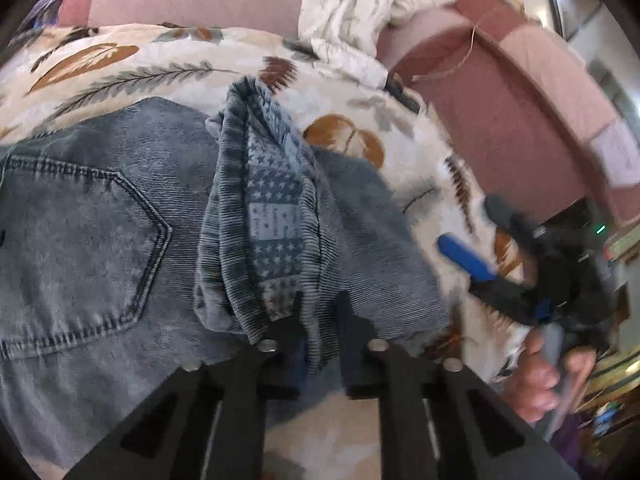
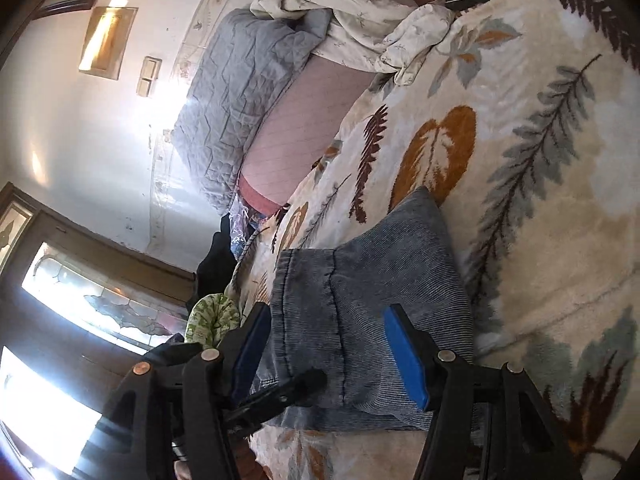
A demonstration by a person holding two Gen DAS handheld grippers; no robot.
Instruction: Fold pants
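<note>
left wrist: one pair of jeans [image 1: 100,216] flat on leaf-print blanket [image 1: 120,64], one back pocket [image 1: 80,256] showing; left gripper [image 1: 318,320] clamped on raised waistband [image 1: 272,216]. right gripper [image 1: 472,240] beside, one hand [image 1: 540,376] on it.

right wrist: right gripper [image 2: 332,344] jaws apart, straddling jeans hem [image 2: 304,320], not pinching.

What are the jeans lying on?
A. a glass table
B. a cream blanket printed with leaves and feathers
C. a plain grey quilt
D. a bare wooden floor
B: the jeans are spread on the cream blanket with its orange and grey leaf and feather print; the grey quilt lies bunched farther back, apart from them.
</note>
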